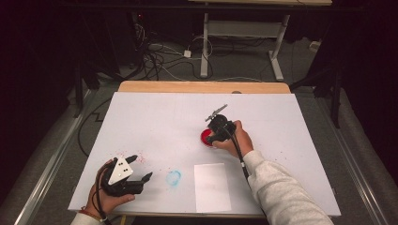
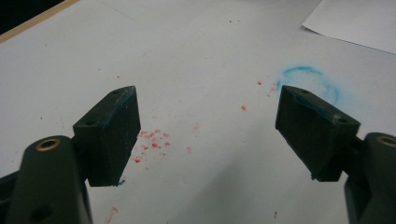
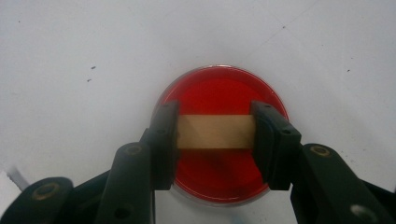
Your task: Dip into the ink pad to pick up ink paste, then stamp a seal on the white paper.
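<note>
Right gripper (image 3: 215, 135): jaws closed part-way onto a small tan block (image 3: 215, 131), one pad on each end, the block held level between them. Directly below the block sits a shallow round dish of red paint (image 3: 219, 186), clear rim showing around it; whether the block's underside is touching the paint cannot be told from this angle. My read is a stamp or sponge being loaded with colour, gripped by its ends so the flat face stays square to the dish. In the high view the same gripper (image 1: 217, 127) hangs over the dish (image 1: 205, 137) near mid-table, hand wrapped around the body, cable trailing back along the sleeve. Nearer the person from there lies a white sheet of paper (image 1: 212, 187), unmarked, probably where the print is meant to land. Beside the sheet, a faint blue ring smudge (image 1: 173, 177) on the white table cover (image 1: 155, 117). Farther off, at the near left corner, the left gripper (image 1: 140, 167) rests low over the cover, jaws spread wide with nothing in them, scattered red flecks (image 2: 152, 140) beneath; it looks parked out of the way.
</note>
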### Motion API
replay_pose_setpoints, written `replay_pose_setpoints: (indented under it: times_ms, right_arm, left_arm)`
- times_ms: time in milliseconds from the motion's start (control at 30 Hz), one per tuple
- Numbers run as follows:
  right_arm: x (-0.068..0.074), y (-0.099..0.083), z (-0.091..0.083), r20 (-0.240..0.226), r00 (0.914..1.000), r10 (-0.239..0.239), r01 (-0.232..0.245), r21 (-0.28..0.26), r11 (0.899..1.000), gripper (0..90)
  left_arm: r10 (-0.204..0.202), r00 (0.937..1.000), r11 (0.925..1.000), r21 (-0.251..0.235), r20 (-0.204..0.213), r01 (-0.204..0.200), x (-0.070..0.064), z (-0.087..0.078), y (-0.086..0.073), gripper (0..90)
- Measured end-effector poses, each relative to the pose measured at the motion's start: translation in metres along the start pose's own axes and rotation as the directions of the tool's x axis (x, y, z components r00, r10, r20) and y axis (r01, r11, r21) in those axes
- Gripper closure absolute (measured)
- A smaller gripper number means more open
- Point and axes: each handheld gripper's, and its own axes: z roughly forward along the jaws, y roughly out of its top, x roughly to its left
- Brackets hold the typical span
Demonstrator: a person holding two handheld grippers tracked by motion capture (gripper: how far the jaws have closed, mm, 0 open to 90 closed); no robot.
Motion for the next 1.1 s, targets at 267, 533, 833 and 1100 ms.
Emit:
replay_pose_setpoints:
  times_ms: [267,533,833,1100]
  right_arm:
    - [-0.004,0.002,-0.012,-0.001,1.0000,0.002,-0.002,-0.052,0.999,55.5]
    - [-0.004,0.007,-0.044,-0.021,0.9997,-0.015,0.012,-0.132,0.991,55.5]
    - [-0.002,0.001,-0.063,-0.046,0.9984,-0.035,0.026,-0.176,0.984,55.5]
    - [0.004,-0.004,-0.075,-0.054,0.9964,-0.065,0.054,-0.188,0.981,55.4]
  left_arm:
    - [0.001,1.0000,1.0000,0.003,0.005,-0.001,0.000,0.001,0.001,21.4]
    - [0.000,1.0000,1.0000,0.008,0.005,0.000,0.000,0.003,0.001,21.4]
    - [0.021,0.9997,0.9998,0.002,-0.010,-0.021,-0.002,0.001,0.003,21.4]
    - [0.029,0.9995,0.9996,0.007,-0.014,-0.029,-0.003,-0.001,0.001,21.4]
